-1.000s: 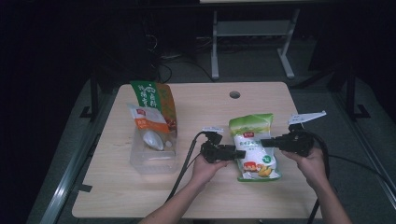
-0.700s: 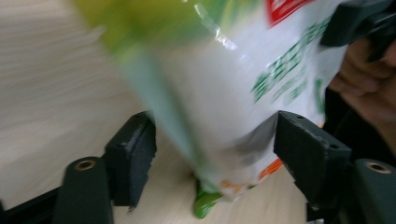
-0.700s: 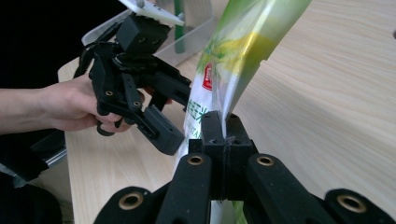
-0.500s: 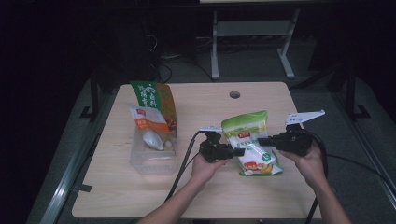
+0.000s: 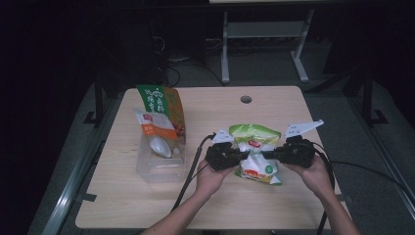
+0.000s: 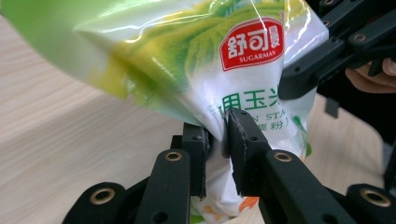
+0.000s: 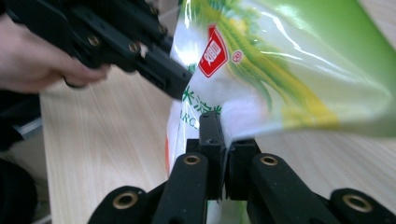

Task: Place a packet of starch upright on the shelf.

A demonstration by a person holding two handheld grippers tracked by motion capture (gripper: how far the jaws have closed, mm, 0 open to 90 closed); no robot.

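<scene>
Two tongs now grip the green-and-white starch bag (image 5: 255, 155), one on each side. The left tongs (image 6: 216, 140) have just been closing, and the bag's edge sits pinched between the pads in the left gripper view. A second ago they stood wide beside the bag as it lay flat on the surface (image 5: 274, 105). The right tongs (image 7: 223, 140) are clamped nearly fully together on the opposite edge, thin film between the pads.

The bag itself has changed too: its top end is now raised and bulging up between the two hands, and only the bottom end looks to rest on the wood, near the front right of the surface. The clear tub (image 5: 161, 161) with the other packets in it stands well apart to the left, untouched.

My read: the two-sided hold is secured and the lift has begun. The likely next step is carrying the bag over to the tub. Risk is slick film slipping from the pads.
</scene>
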